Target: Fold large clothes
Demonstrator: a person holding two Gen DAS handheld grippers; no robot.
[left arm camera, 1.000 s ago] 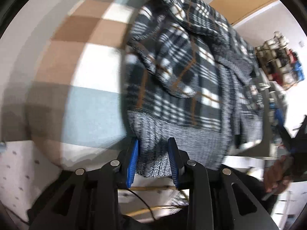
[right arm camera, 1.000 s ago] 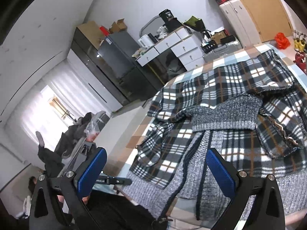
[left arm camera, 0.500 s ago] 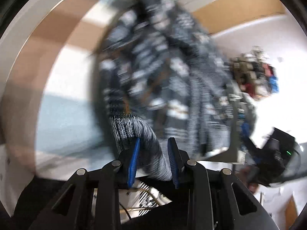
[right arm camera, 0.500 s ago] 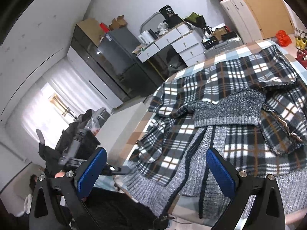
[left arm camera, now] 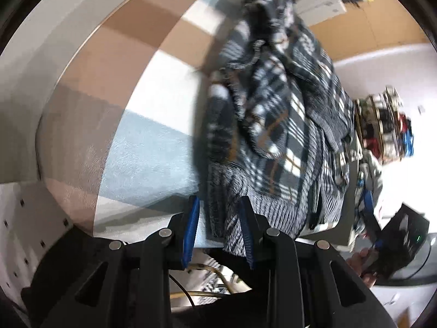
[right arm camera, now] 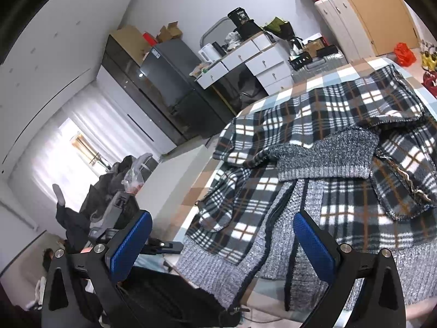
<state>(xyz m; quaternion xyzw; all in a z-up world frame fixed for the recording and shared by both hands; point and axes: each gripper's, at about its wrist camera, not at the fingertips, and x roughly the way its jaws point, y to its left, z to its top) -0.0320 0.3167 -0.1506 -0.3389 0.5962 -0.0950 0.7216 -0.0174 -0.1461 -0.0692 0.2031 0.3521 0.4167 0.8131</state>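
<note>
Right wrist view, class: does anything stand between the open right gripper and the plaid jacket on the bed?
Nothing visible does. The right gripper has its jaws wide apart just above the grey knit hem and zip front of the plaid jacket, which lies spread on the checked bedcover, with only air between them.

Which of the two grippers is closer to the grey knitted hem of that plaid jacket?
Left. The left gripper has the grey knitted hem between its fingers; the right gripper hovers open above the jacket.

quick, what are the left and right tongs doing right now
Left tongs: narrowly apart, gray knit hem of the plaid jacket between them; grip cannot be told.
Right tongs: wide open, holding nothing.
</note>
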